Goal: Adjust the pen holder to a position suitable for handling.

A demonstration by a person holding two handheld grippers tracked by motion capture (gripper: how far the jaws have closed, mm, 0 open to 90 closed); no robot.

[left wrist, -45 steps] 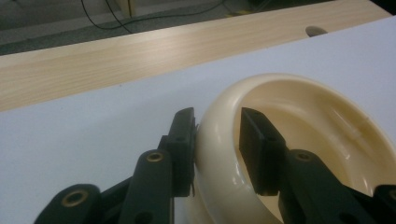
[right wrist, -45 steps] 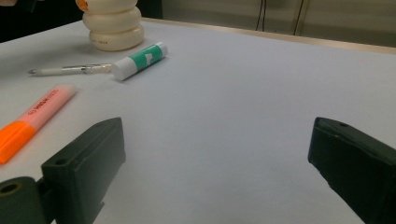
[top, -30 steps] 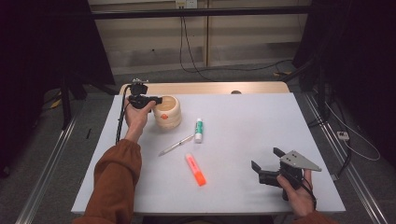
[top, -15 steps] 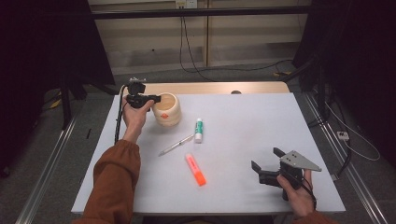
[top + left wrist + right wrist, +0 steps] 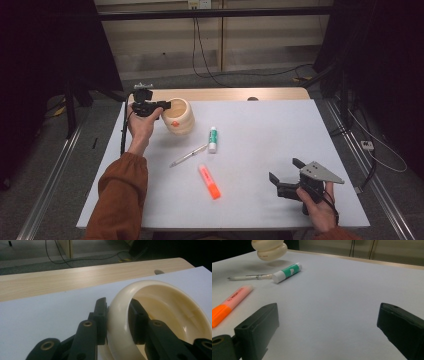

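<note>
Cream ribbed plastic cup (image 5: 178, 115) clamped by its rim, tilted at the far left of the white table (image 5: 260, 150)

Could slip or swing out; thin hold on one curved, smooth lip only; left gripper (image 5: 117, 315) pinching the wall, one jaw outside, one inside; cup seemingly raised off the table, well apart from the green-and-white glue stick (image 5: 213, 139), clear pen (image 5: 188, 155) and orange highlighter (image 5: 209, 181); right gripper (image 5: 286, 175) spread wide, empty, near front right.

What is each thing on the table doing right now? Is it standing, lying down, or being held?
cream cup: tipped, lifted off the table, rim pinched by the left gripper
glue stick: lying flat, cap on
pen: lying flat
orange highlighter: lying flat, cap on
left gripper: shut on the cup's rim
right gripper: open, holding nothing
</note>
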